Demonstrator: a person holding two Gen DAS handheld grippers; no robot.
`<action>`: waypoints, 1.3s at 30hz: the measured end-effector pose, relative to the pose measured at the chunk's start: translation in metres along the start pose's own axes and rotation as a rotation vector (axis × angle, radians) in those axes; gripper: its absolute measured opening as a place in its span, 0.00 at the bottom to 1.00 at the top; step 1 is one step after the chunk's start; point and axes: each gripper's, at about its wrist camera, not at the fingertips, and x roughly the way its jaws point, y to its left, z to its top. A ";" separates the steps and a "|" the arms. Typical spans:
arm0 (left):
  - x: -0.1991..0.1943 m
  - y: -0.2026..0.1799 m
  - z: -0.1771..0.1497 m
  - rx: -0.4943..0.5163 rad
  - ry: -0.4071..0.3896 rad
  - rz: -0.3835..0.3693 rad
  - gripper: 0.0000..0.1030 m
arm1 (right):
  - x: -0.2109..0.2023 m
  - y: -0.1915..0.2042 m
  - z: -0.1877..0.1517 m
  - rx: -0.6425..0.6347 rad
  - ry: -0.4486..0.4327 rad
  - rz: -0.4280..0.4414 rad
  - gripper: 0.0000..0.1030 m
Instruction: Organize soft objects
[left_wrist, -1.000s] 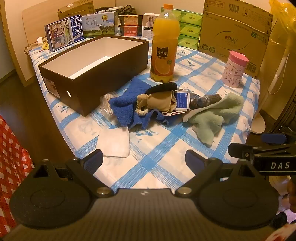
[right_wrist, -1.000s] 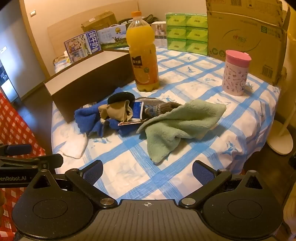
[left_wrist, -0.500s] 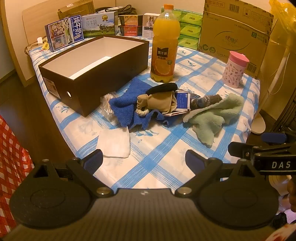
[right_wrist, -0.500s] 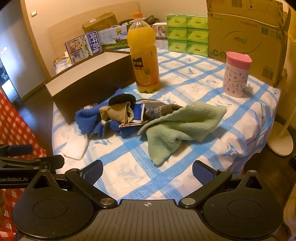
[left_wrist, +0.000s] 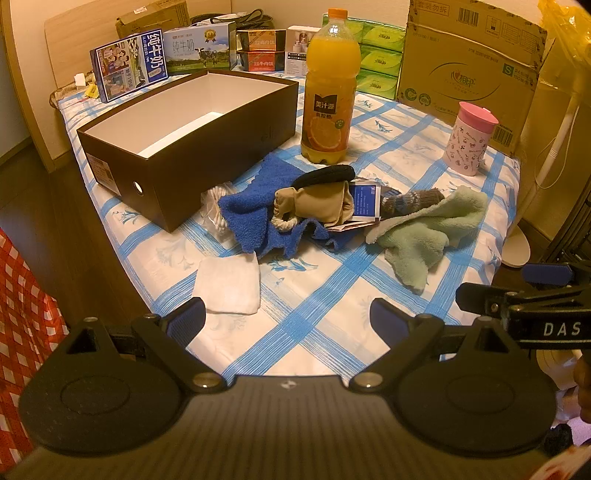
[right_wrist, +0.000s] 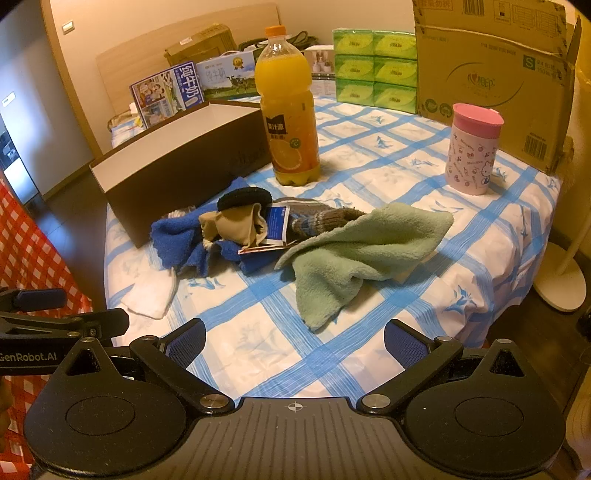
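White box interior (left_wrist: 177, 122) visible left view only; right shows rim.

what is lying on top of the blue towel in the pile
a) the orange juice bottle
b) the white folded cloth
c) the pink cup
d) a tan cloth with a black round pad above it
d: the tan cloth rests on the blue towel with the black round pad at its top edge, while the pink cup, the juice bottle and the white folded cloth sit apart on the tablecloth.
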 end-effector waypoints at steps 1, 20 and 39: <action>0.000 0.000 0.000 0.000 0.000 0.001 0.92 | 0.000 0.000 0.000 0.000 0.001 0.000 0.99; 0.000 0.000 0.000 -0.002 0.002 0.000 0.92 | 0.002 0.000 -0.001 0.001 0.001 0.001 0.99; -0.003 0.003 0.001 -0.002 0.002 0.001 0.92 | 0.002 -0.001 -0.001 0.002 0.001 0.002 0.99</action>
